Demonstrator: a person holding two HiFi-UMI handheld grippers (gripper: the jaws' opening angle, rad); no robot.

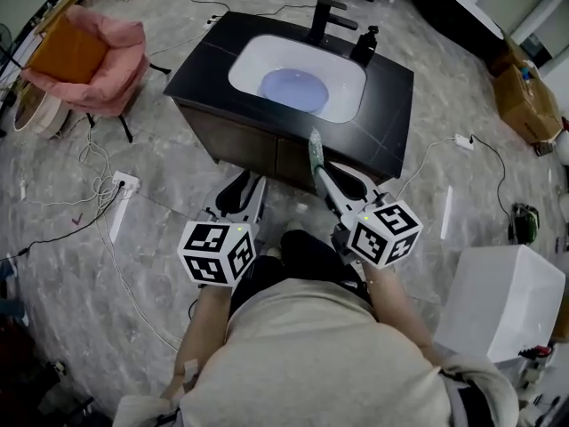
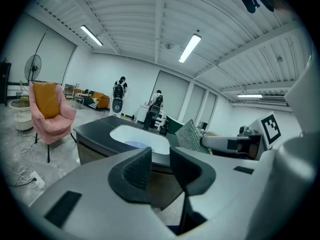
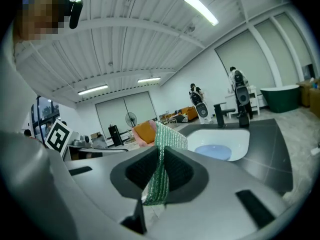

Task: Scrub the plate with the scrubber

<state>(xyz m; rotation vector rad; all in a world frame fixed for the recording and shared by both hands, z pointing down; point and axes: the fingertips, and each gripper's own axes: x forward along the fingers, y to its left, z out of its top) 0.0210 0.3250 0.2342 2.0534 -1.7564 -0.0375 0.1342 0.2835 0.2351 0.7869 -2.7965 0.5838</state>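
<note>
Scrubber (image 1: 315, 152), clamped in right gripper (image 1: 329, 188), stands edge-up, long axis toward the sink's (image 1: 348, 76) plate (image 1: 295, 88); left gripper (image 2: 160, 160) narrowly parted, empty; floor (image 1: 160, 229) separates both from the cabinet (image 1: 392, 105) edge.

Beige top (image 1: 329, 363); grey left gripper (image 1: 244, 185), right gripper (image 1: 324, 176) — white cubes (image 1: 218, 252) (black square markers).

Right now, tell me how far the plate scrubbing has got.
Done: the green scrubber is clamped in the right tool. In hand: both tools are held short of the vanity, the left tool open and empty. Left: the blue plate lies in the white sink, untouched by the scrubber, so reaching it and all the scrubbing remain.
</note>
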